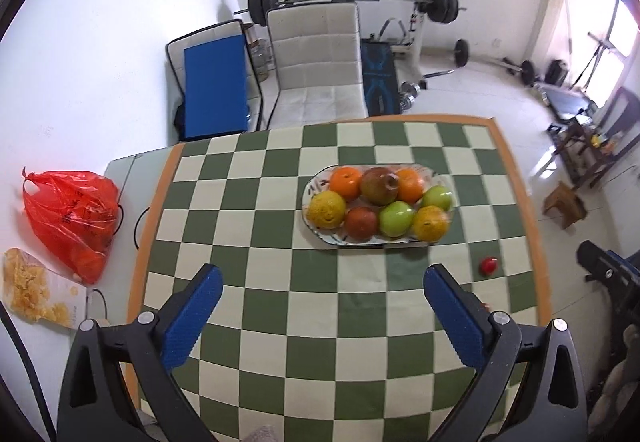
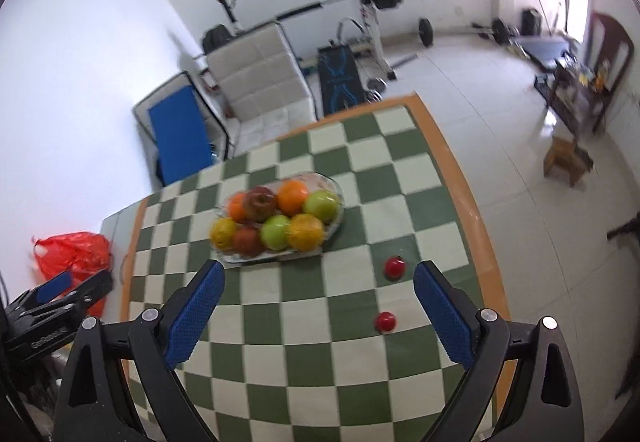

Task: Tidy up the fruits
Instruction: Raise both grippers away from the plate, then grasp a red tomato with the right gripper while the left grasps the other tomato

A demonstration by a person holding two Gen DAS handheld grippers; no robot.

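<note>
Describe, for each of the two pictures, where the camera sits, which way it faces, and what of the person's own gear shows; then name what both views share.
Left wrist: sits on the left gripper, looking forward and down over the checkered table at the fruit plate; its two blue fingers show, spread open.
Right wrist: sits on the right gripper, facing the same way from further right; its open fingers show, plus the left gripper at the left edge.
Shared: plate, table, one small red fruit, red bag, chair.
</note>
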